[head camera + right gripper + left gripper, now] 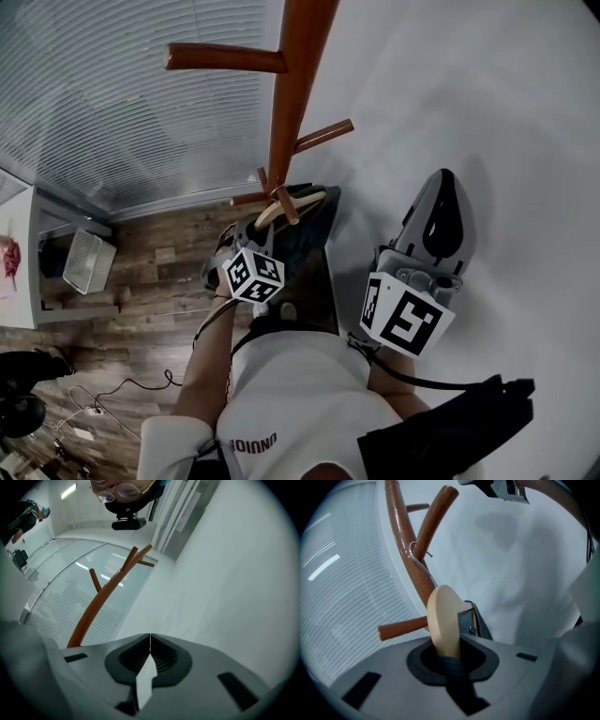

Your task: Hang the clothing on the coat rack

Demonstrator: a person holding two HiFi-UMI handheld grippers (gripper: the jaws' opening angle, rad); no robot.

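Observation:
The brown wooden coat rack (289, 103) stands against the white wall, with pegs at several heights. My left gripper (272, 225) is shut on the pale wooden hanger (444, 618), which carries a dark garment (314, 272). In the left gripper view the hanger's metal hook (417, 559) loops over an upward-slanting peg (435, 520) next to the rack's pole (404, 541). My right gripper (448, 183) is off to the right near the wall, pointing upward. Its jaws (150, 641) are shut with nothing between them.
A glass wall with blinds (103, 103) is left of the rack and a plain white wall (487, 103) is right of it. On the wood floor stand a white basket (89, 260) and some cables (122, 389). A lower peg (401, 629) sticks out near the hanger.

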